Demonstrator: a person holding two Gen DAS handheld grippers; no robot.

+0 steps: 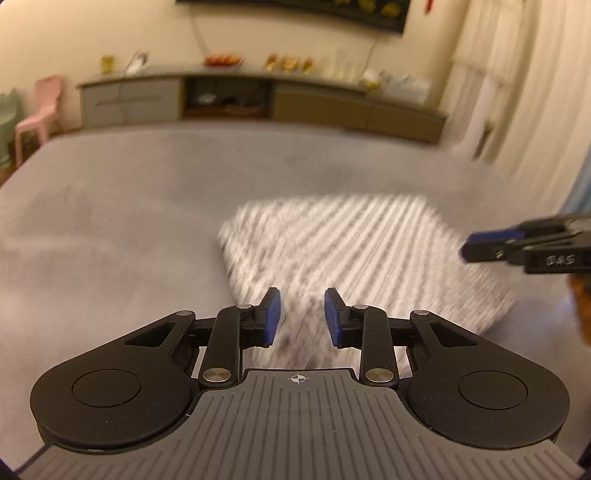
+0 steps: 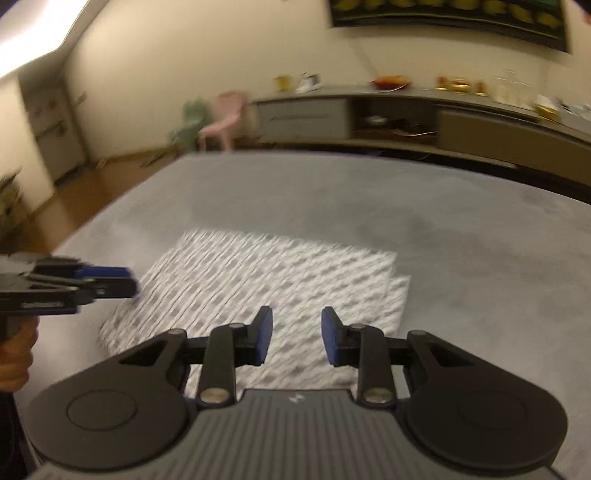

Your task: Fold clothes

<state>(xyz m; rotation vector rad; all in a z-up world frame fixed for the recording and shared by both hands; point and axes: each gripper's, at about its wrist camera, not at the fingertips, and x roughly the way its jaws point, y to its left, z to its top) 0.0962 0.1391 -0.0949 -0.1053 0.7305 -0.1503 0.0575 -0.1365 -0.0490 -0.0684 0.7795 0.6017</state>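
Striped garment is lying folded on the grey surface, toward its near edge; left gripper and right gripper are hovering above, jaws parted, gripping nothing.

One folded striped garment is counted, lying on one grey surface; a second layer can be seen jutting out at its edge, but the blur leaves the number of folds uncertain. Two grippers are counted above that garment: the left gripper and the right gripper, each with two blue-padded fingers standing apart with nothing between them. One hand is seen. Beyond the garment, one long cabinet is counted, and beside the cabinet two small chairs, one pink chair and one green chair. One dark picture is counted above the cabinet.
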